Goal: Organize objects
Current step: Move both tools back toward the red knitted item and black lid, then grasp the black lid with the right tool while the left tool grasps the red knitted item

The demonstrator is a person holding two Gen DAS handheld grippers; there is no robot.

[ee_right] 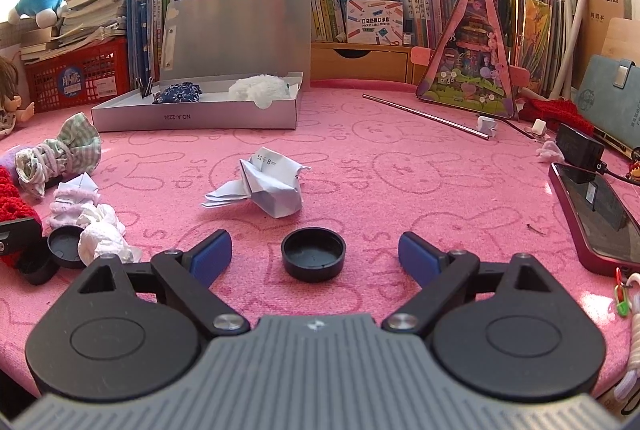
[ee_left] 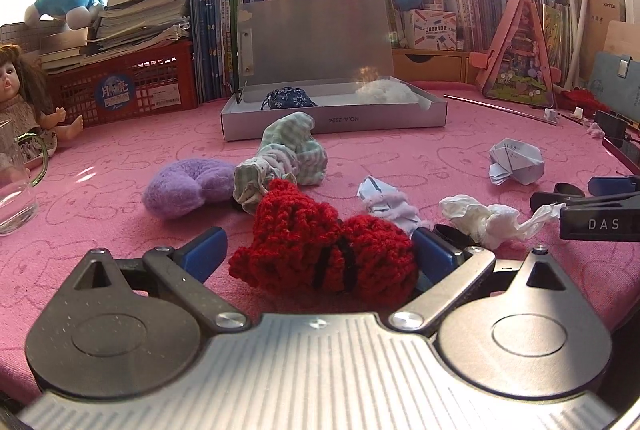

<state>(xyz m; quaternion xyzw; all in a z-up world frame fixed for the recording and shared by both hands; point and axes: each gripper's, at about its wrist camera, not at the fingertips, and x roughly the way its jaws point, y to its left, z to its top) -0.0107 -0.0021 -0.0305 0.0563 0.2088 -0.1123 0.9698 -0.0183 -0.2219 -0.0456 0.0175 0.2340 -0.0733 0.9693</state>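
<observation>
Left wrist view: left gripper (ee_left: 318,250) spread wide, blue pads (ee_left: 206,248) either side of a red knitted pouch (ee_left: 328,254), right pad close against the wool, left pad clear of it, so not yet clamped. Chunky crochet with a black stripe, lying on the pink tablecloth (ee_left: 120,157). Judged soft, light and squashy, no risk of breaking; best pinched across the bulky middle, where the yarn will bunch and give friction. Beyond it a striped cloth bag (ee_left: 288,153), thin and floppy, beside a fuzzy purple pouch (ee_left: 180,189), rounded and plush. Crumpled tissue (ee_left: 484,220) to the right, touching the tip of the other tool. Further back an open grey cardboard box (ee_left: 332,117), lid raised, with a blue patterned pouch (ee_left: 286,97) and something white and fluffy (ee_left: 386,91) inside. Likely home for the soft items.

Right wrist view: right gripper (ee_right: 314,256) also wide apart, holding nothing, with a black plastic cap (ee_right: 313,254) sitting between the pads and touching neither. Round, shallow, rigid, open side up; probably light and a little slick, so a squeeze across the rim should serve. Folded white paper (ee_right: 268,193) just past it, creased and stiff-edged. Second black cap (ee_right: 66,248) at far left by the tissue. Dark red phone (ee_right: 596,213) near the right edge.
</observation>
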